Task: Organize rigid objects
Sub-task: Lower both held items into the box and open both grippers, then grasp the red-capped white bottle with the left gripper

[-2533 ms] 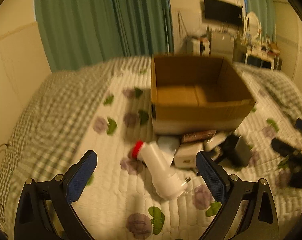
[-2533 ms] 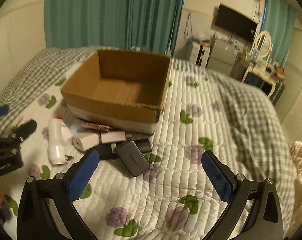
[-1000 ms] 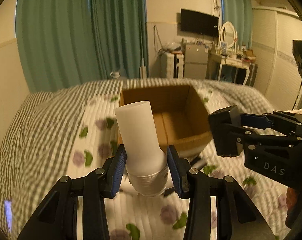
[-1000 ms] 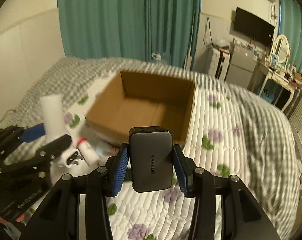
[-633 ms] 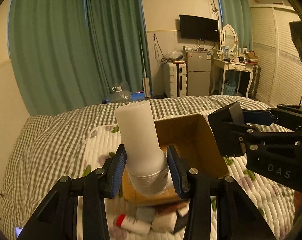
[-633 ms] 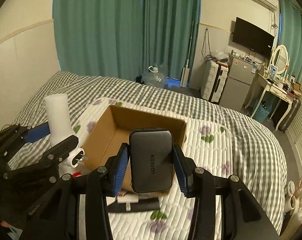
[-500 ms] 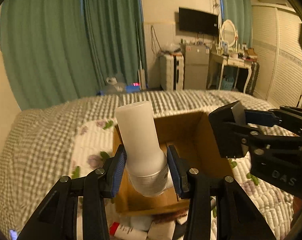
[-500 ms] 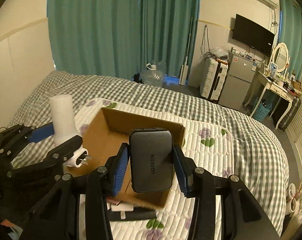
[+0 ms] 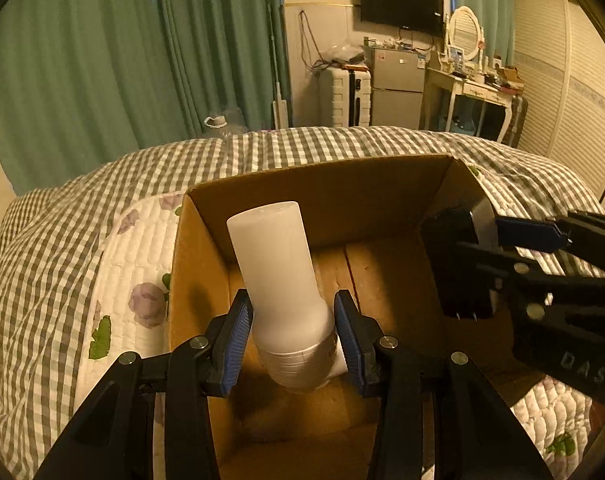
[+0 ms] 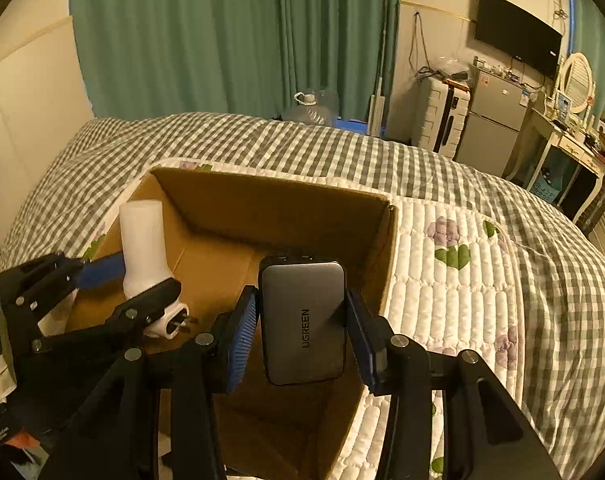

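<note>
An open brown cardboard box (image 9: 326, 192) (image 10: 270, 200) sits on the bed. My left gripper (image 9: 294, 334) is shut on a white cylindrical plug-in device (image 9: 280, 276) and holds it over the box's left half; it also shows in the right wrist view (image 10: 144, 248). My right gripper (image 10: 302, 328) is shut on a grey UGREEN charger (image 10: 304, 324) and holds it over the box's right half. In the left wrist view the charger (image 9: 458, 264) hangs with its prongs down, inside the box's right wall.
The bed has a white floral quilt (image 10: 454, 280) and a grey checked blanket (image 9: 54, 240). Green curtains (image 10: 222, 40), a suitcase, a small fridge (image 10: 490, 128), a dressing table and a wall TV stand beyond the bed.
Both grippers closed on their objects on the bed, lifted them, and have now come forward and down over the open box. The other items in front of the box have left view.
</note>
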Available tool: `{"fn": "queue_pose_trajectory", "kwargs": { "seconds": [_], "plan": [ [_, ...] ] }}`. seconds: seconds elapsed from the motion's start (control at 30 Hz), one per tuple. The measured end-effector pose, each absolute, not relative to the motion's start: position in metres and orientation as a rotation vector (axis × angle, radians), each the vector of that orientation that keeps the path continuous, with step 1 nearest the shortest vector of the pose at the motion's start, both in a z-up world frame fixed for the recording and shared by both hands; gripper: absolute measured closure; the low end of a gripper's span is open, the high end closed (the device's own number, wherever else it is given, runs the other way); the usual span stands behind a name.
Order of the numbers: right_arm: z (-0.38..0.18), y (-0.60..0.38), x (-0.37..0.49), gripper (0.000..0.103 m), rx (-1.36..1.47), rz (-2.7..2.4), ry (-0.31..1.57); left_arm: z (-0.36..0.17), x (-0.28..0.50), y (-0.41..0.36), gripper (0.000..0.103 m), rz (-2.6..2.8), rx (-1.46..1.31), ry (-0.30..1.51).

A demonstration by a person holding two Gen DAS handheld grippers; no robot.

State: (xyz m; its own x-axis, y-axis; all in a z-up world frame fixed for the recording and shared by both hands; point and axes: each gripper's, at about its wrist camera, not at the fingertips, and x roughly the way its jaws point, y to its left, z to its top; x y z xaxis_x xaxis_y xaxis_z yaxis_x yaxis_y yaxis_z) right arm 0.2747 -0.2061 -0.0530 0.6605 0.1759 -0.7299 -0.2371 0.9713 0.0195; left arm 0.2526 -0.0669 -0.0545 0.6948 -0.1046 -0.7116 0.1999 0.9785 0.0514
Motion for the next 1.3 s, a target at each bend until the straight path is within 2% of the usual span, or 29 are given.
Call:
{"fn": "queue_pose_trajectory", "kwargs": {
  "seconds": [0.03,0.1,0.17,0.37,0.4,0.43,0.47,0.5,0.57,0.67,0.77,0.83,0.87,1.0,1.3],
  "plan": [
    [-0.054,-0.205,0.275,0.060,-0.082,0.238,0.817,-0.053,0.254,-0.066,0.058,-0.174,0.124,0.784],
    [-0.054,-0.204,0.275,0.060,-0.085,0.241,0.816,-0.051,0.255,-0.063,0.047,-0.163,0.119,0.779],
    [-0.053,-0.203,0.275,0.060,-0.087,0.235,0.813,-0.045,0.253,-0.058,0.041,-0.160,0.104,0.763],
    [-0.057,-0.202,0.277,0.060,-0.084,0.223,0.825,-0.029,0.240,-0.046,0.041,-0.173,0.078,0.734],
    [-0.053,-0.203,0.276,0.058,-0.075,0.217,0.807,-0.026,0.236,-0.045,0.041,-0.172,0.076,0.729],
    [-0.048,-0.205,0.274,0.052,-0.061,0.204,0.787,-0.022,0.230,-0.043,0.041,-0.176,0.073,0.722],
    [-0.043,-0.207,0.273,0.036,-0.046,0.195,0.779,-0.017,0.224,-0.040,0.041,-0.182,0.072,0.712],
    [-0.037,-0.209,0.270,0.032,-0.031,0.187,0.768,-0.012,0.216,-0.038,0.041,-0.186,0.072,0.702],
    [-0.022,-0.212,0.259,0.032,-0.021,0.173,0.742,-0.001,0.201,-0.033,0.038,-0.192,0.071,0.679],
    [-0.005,-0.213,0.236,0.031,-0.041,0.157,0.723,0.014,0.177,-0.021,0.030,-0.184,0.056,0.654],
    [0.006,-0.214,0.206,0.023,-0.043,0.147,0.710,0.023,0.154,-0.008,0.029,-0.169,0.038,0.647],
    [0.008,-0.213,0.186,0.021,-0.045,0.153,0.705,0.024,0.141,0.000,0.022,-0.152,0.030,0.648],
    [0.007,-0.211,0.174,0.018,-0.049,0.151,0.703,0.023,0.135,0.003,0.019,-0.143,0.026,0.647],
    [-0.003,-0.202,0.136,0.009,-0.087,0.146,0.700,0.009,0.116,0.016,0.018,-0.106,0.015,0.666],
    [-0.070,-0.193,0.111,0.008,-0.125,0.144,0.771,-0.071,0.103,0.018,0.017,-0.094,-0.018,0.802]
  ]
}}
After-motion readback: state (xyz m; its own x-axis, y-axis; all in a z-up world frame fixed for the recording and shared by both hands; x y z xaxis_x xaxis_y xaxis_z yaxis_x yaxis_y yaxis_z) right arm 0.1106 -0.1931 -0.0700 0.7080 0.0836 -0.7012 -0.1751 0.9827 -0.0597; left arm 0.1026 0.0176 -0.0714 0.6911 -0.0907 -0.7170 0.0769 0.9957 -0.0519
